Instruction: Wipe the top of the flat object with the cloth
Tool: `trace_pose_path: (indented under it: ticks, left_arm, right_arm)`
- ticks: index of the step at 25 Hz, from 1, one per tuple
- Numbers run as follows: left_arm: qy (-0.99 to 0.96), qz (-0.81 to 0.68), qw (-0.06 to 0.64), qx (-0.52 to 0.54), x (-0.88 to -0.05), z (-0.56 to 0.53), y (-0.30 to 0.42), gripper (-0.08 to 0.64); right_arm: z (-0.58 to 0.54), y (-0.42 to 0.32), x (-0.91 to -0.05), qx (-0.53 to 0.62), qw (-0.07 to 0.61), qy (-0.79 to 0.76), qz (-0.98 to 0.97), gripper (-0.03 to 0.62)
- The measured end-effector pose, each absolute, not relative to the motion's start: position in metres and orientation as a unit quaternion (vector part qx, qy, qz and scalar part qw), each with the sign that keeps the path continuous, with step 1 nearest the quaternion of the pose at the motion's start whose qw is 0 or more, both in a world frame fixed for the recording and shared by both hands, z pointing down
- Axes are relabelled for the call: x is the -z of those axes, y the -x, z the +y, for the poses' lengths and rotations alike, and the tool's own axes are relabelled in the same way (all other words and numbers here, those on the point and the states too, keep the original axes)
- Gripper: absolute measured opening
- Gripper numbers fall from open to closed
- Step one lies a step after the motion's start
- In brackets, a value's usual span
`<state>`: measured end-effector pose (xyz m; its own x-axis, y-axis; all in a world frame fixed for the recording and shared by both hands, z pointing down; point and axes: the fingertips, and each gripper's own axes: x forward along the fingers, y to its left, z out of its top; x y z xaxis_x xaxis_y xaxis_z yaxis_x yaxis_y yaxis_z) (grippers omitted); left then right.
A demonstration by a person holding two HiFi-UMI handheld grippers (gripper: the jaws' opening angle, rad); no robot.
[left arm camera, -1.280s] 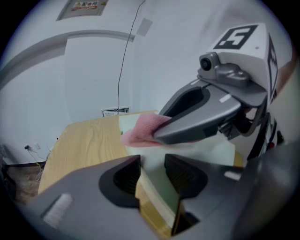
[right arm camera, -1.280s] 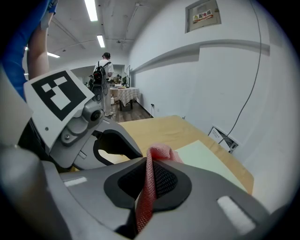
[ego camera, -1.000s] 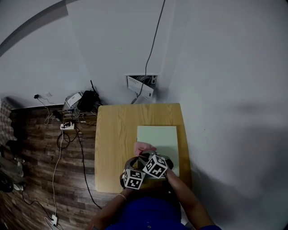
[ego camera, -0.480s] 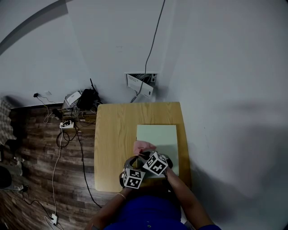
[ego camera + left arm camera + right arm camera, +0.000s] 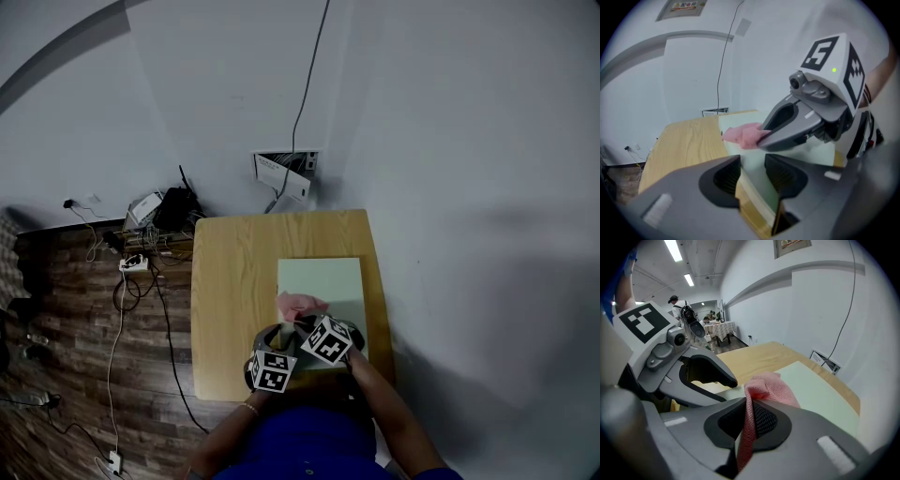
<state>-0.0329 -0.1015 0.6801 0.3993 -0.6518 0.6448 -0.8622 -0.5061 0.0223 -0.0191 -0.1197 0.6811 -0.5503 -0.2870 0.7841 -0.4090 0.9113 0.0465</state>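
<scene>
A pale green flat board (image 5: 323, 286) lies on the right part of a wooden table (image 5: 230, 281). A pink cloth (image 5: 298, 304) rests on the board's near left area. My right gripper (image 5: 749, 420) is shut on the cloth (image 5: 768, 387), with a fold pinched between its pads and the rest bunched on the board. In the left gripper view the right gripper (image 5: 765, 136) comes in from the right, with the cloth (image 5: 743, 135) at its tip. My left gripper (image 5: 752, 174) stands open just over the board's left edge (image 5: 740, 164), with nothing pressed between its pads.
The table stands against a white wall with a cable box (image 5: 286, 173) behind it. A router and power strip (image 5: 159, 214) with loose cables lie on the wood floor to the left. The right gripper view shows a distant room with tables (image 5: 717, 329).
Almost nothing: the head camera has shifted slightly. The cloth and both grippers keep about the same place on the board's near left area.
</scene>
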Motion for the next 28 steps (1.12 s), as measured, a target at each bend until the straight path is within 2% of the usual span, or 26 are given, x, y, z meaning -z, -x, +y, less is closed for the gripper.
trace_pose_path:
  ticks: [28]
  left_arm:
    - [-0.818, -0.463, 0.179, -0.291, -0.68, -0.103, 0.032, 0.164]
  right_arm:
    - [-0.12, -0.103, -0.687, -0.124, 0.447, -0.302, -0.832, 0.014]
